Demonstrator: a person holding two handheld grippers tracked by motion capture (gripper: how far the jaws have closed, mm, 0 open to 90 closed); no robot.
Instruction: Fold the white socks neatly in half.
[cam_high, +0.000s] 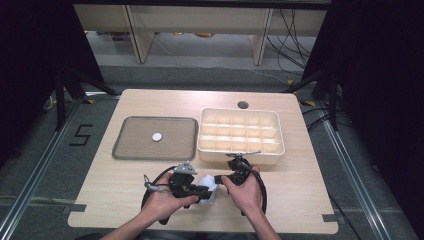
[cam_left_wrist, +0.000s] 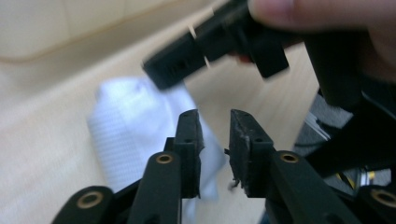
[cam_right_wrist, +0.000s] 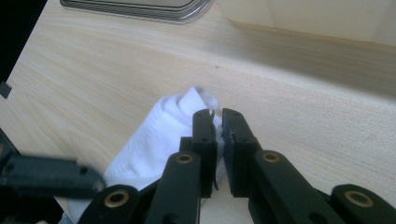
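Note:
A rolled white cloth (cam_high: 210, 188) lies on the wooden table near the front edge, between the two hands. My right gripper (cam_right_wrist: 218, 116) has its jaws nearly together on a thin fold at the cloth's (cam_right_wrist: 159, 135) end. My left gripper (cam_left_wrist: 215, 121) is open, with a bare gap between its jaws. It hovers just beside the cloth (cam_left_wrist: 130, 126), which lies behind its left jaw. In the high view the left gripper (cam_high: 204, 190) and the right gripper (cam_high: 218, 178) point at each other over the cloth. The right gripper's black jaw crosses the top of the left gripper view.
A grey metal tray (cam_high: 131, 150) holding a small white disc (cam_high: 157, 136) sits at the middle left. A cream box with several compartments (cam_high: 240, 152) stands just beyond the hands. A cable hole (cam_high: 243, 105) lies near the table's far edge.

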